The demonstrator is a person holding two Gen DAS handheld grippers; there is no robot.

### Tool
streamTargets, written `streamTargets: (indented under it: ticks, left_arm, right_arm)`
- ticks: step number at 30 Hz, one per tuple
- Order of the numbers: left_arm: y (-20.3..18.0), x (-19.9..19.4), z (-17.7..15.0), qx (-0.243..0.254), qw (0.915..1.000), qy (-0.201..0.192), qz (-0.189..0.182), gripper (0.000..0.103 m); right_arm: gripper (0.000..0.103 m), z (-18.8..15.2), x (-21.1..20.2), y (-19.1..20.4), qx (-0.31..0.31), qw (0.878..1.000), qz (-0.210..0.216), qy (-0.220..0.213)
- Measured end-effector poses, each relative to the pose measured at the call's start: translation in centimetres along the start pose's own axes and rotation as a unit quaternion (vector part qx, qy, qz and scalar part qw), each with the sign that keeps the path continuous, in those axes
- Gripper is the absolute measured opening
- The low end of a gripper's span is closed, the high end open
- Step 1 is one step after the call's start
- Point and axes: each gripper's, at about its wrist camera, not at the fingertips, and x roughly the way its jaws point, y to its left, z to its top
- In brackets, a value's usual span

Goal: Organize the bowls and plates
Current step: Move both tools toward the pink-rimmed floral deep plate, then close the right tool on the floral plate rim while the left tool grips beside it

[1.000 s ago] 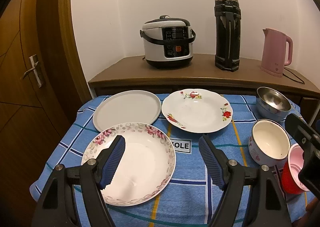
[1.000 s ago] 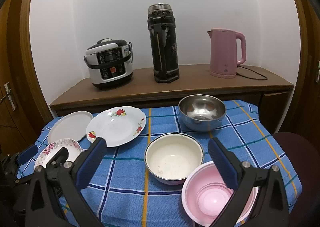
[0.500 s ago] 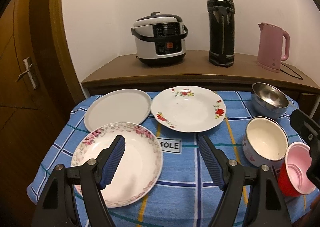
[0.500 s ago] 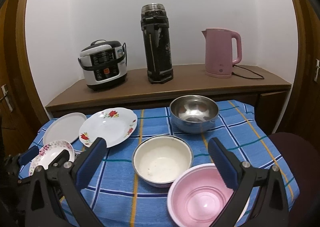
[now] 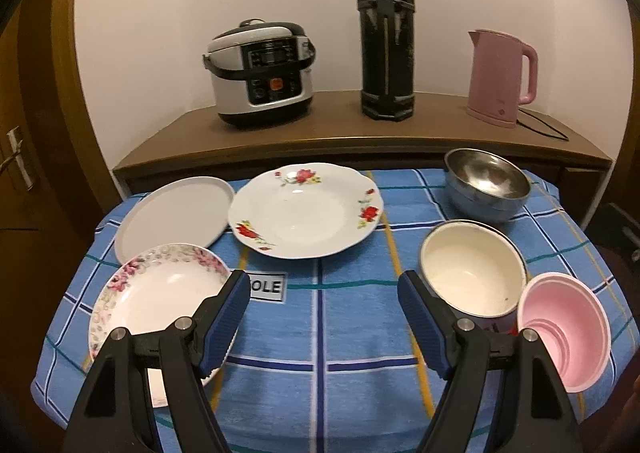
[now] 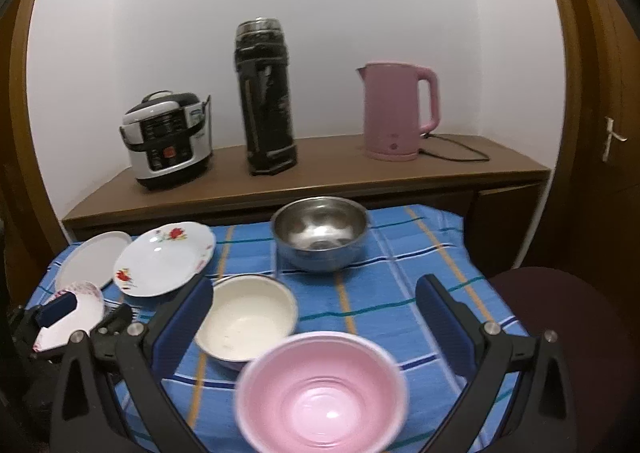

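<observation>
Right wrist view — pink bowl (image 6: 320, 393), blurred, seemingly between spread fingers (image 6: 440, 317).

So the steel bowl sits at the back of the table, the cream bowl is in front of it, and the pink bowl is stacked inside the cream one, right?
Not quite. The pink bowl is not inside the cream bowl; it sits beside it on the blue cloth, nearer the camera, as the right wrist view shows. The steel bowl is at the back, with the cream bowl in front.

A home dining corner: a table under a blue checked tablecloth (image 5: 320, 333) stands against a brown wooden sideboard (image 5: 340, 129) holding a silver-and-black electric rice cooker (image 5: 260, 73), tall black thermos flask (image 5: 386, 41) and pink electric kettle (image 5: 500, 77), between wooden doors (image 6: 600, 113).
</observation>
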Motion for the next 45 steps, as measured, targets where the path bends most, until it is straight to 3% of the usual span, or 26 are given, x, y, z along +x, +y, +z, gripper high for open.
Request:
streamTargets:
  ticks: [7,10,17,22,25,29,32,33,36,39,42,45]
  left_arm:
    - [-2.3,0.2,-0.5,0.03,0.9987,0.01,-0.04,0.078]
    - [-3.0,0.2,-0.7,0.035,0.9973,0.018,-0.062,0.078]
    - [-1.8,0.1,-1.3,0.039,0.9977,0.022,-0.051,0.078]
    - [4.4,-1.6,-1.8,0.0,1.0,0.005,0.002,0.078]
    - [9.5,-1.9,-2.4,-0.039,0.998,0.004,0.049,0.078]
    - [14.5,-0.6,-3.1,-0.076,0.991,0.026,0.108,0.078]
    - [17.2,0.3,-3.7,-0.099,0.987,0.04,0.12,0.078]
    - [18.2,0.9,-3.8,-0.108,0.9851,0.048,0.125,0.078]
    - [19.9,2.3,-4.1,-0.122,0.9827,0.06,0.126,0.078]
    - [21.2,3.6,-4.4,-0.131,0.981,0.072,0.123,0.078]
    - [21.9,4.4,-4.9,-0.141,0.9797,0.082,0.117,0.06]
    - [22.0,5.2,-5.2,-0.145,0.9788,0.096,0.109,0.059]
  right_arm:
    - [0.102,-0.6,-0.6,-4.4,0.003,0.999,-0.036,0.0]
    - [0.093,-1.2,-0.3,-6.2,0.015,0.999,-0.038,0.015]
    - [0.089,-1.9,0.0,-7.0,0.032,0.999,-0.02,0.032]
    - [0.083,-1.3,-0.2,-2.8,0.011,0.999,0.043,0.026]
    - [0.077,-1.1,0.4,1.3,-0.011,0.993,0.108,0.038]
    - [0.077,-1.3,2.5,7.5,-0.017,0.975,0.209,0.076]
    - [0.074,-1.8,4.2,11.4,-0.03,0.963,0.248,0.104]
    - [0.068,-2.0,4.9,12.7,-0.034,0.958,0.261,0.117]
    - [0.053,-2.9,6.9,16.0,-0.043,0.947,0.279,0.152]
    - [0.053,-3.8,8.9,17.7,-0.047,0.943,0.278,0.177]
    - [0.049,-4.6,10.7,19.0,-0.053,0.941,0.268,0.2]
    - [0.043,-5.0,11.5,19.5,-0.053,0.937,0.272,0.214]
